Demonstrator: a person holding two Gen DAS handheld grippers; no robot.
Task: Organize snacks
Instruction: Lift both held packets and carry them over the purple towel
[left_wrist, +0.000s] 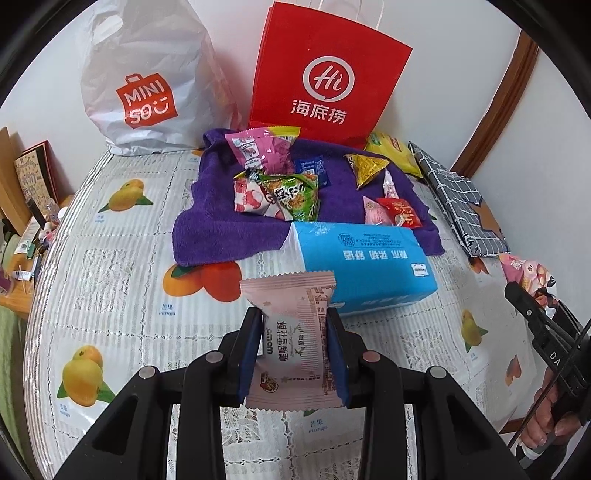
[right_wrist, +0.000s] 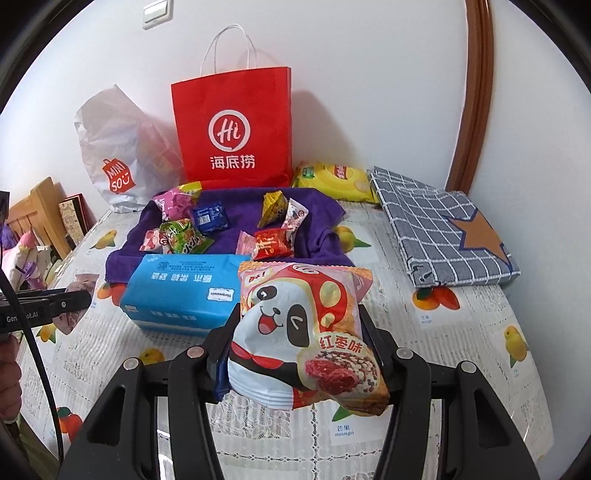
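Clamped between the blue pads of the left gripper (left_wrist: 294, 345) is a pale pink snowflake-crisp packet (left_wrist: 291, 338), held upright above the table with its crimped top edge toward the blue tissue pack (left_wrist: 364, 264). Both pads press its 2 long sides, so the fingers are closed on it.

Over on the other side, the right gripper (right_wrist: 299, 339) grips a puffy panda snack bag (right_wrist: 306, 332) printed in red, white and pale blue; the bag bulges out past the jaws and hides most of the right finger, while the left finger presses its edge. It hangs clear of the tablecloth (right_wrist: 461, 354), a lace-look plastic sheet printed with mangoes.

Behind the tissue pack lies a purple towel (left_wrist: 207, 229) with the remaining snacks on it: a pink packet (left_wrist: 258, 149), a green packet (left_wrist: 295, 194), a small blue sachet (left_wrist: 312, 168), a yellow triangular packet (left_wrist: 364, 166) and a red candy packet (left_wrist: 400, 212). A yellow chip bag (right_wrist: 334, 181) sits just off the towel's far right corner, beside a folded grey checked cloth (right_wrist: 436, 236) with a brown star.

Against the wall stand a red Haidilao paper bag (left_wrist: 325, 77) and a white Miniso plastic bag (left_wrist: 147, 77), side by side, just behind the towel.
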